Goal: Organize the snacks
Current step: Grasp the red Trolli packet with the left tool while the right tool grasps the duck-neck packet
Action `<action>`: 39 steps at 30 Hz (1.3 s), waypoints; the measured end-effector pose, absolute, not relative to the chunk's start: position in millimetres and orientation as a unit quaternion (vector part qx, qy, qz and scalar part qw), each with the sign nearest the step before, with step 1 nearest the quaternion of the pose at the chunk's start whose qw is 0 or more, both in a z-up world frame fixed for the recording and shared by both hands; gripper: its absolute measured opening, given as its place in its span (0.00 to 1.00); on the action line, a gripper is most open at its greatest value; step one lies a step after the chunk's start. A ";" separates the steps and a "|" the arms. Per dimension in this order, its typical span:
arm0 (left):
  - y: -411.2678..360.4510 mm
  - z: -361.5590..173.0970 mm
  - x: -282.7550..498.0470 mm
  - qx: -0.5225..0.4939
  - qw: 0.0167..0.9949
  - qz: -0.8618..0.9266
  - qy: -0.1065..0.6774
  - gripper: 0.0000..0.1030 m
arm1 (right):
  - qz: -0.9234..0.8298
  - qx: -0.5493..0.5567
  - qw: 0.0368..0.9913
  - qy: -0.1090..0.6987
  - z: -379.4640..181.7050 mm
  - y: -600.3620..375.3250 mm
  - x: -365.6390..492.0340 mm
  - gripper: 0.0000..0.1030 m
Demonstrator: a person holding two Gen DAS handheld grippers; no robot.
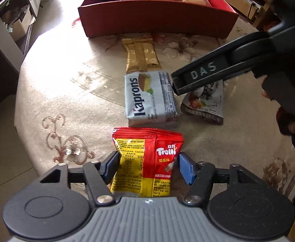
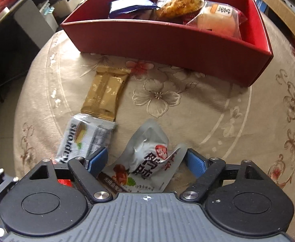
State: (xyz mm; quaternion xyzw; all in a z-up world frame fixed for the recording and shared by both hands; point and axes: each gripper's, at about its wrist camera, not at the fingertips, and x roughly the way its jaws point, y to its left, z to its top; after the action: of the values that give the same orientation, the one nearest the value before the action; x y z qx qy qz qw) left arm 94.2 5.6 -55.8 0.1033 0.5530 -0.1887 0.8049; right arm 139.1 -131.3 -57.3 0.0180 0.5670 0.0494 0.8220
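The Trolli packet [image 1: 147, 161] is pinched by the left gripper [image 1: 147, 161]; the right gripper [image 2: 146, 161], unclenched, is best centred over the silver pouch [image 2: 145, 161] before squeezing

Round table [image 2: 217, 109] under a floral beige cloth, bearing a red box [image 2: 167, 42], gold wrapper [image 2: 105, 94], Kaprons pack [image 1: 150, 98], silver pouch [image 2: 147, 161], red Trolli packet [image 1: 147, 161]

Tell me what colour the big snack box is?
Red: the snack box shows best in the right wrist view.
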 end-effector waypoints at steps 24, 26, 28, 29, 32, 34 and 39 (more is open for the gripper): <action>-25.5 -65.6 85.5 0.137 0.806 -0.181 0.547 0.72 | 0.056 -0.066 0.807 0.584 -60.9 -169.8 106.5 0.92; -26.1 -65.8 86.2 0.132 0.806 -0.175 0.549 0.73 | 0.056 -0.066 0.800 0.594 -65.1 -174.6 107.6 1.00; -25.8 -66.2 86.9 0.128 0.806 -0.170 0.552 0.75 | 0.060 -0.063 0.800 0.594 -65.9 -178.2 108.4 1.00; -25.0 -65.9 87.1 0.125 0.806 -0.168 0.554 0.75 | 0.061 -0.066 0.800 0.593 -65.7 -177.7 108.7 1.00; -23.9 -66.3 87.2 0.123 0.806 -0.162 0.556 0.76 | 0.060 -0.061 0.795 0.601 -66.3 -180.6 112.2 1.00; -23.5 -67.5 87.2 0.120 0.805 -0.161 0.558 0.79 | 0.064 -0.062 0.789 0.607 -66.3 -181.3 117.2 1.00; -22.7 -70.3 85.8 0.117 0.802 -0.156 0.564 0.87 | 0.065 -0.058 0.801 0.592 -70.3 -179.6 120.9 1.00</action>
State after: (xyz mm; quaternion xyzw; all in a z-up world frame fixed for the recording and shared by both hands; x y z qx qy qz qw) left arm 85.8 -22.7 -70.3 0.1171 0.5640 -0.1556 0.8025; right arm 120.9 -179.6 -70.3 -0.0583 0.5917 0.0652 0.8014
